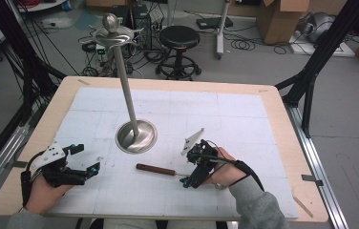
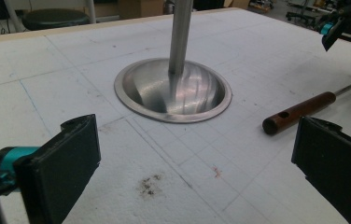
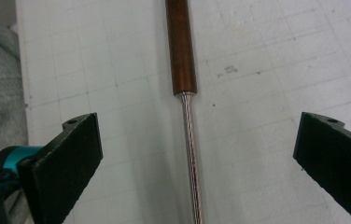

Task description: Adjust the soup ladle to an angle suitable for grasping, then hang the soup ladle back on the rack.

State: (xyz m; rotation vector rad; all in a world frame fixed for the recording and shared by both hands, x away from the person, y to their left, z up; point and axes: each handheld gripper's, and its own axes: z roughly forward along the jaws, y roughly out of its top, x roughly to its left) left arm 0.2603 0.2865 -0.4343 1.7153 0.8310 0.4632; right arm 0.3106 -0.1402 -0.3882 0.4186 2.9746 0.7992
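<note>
A steel stand with a round dished base (image 1: pixel 136 137) (image 2: pixel 173 91) and a tall pole (image 1: pixel 124 76) (image 2: pixel 180 37) topped by a ball (image 1: pixel 110 22) rises from the middle of the white mat. In front of it lies a utensil with a brown wooden handle (image 1: pixel 155 169) (image 2: pixel 299 111) (image 3: pixel 180 46) and a twisted metal shaft (image 3: pixel 190 154). My right gripper (image 1: pixel 189 169) (image 3: pixel 192 158) is open, its jaws on either side of the shaft without touching it. My left gripper (image 1: pixel 87 158) (image 2: pixel 197 158) is open and empty at the front left, facing the base.
The white gridded mat (image 1: pixel 244 119) covers a wooden table (image 1: pixel 282 109). Behind the table stand a black stool (image 1: pixel 179 38), cardboard boxes (image 1: pixel 278 19) and floor cables (image 1: pixel 244 44). Black frame legs (image 1: pixel 311 71) flank the table.
</note>
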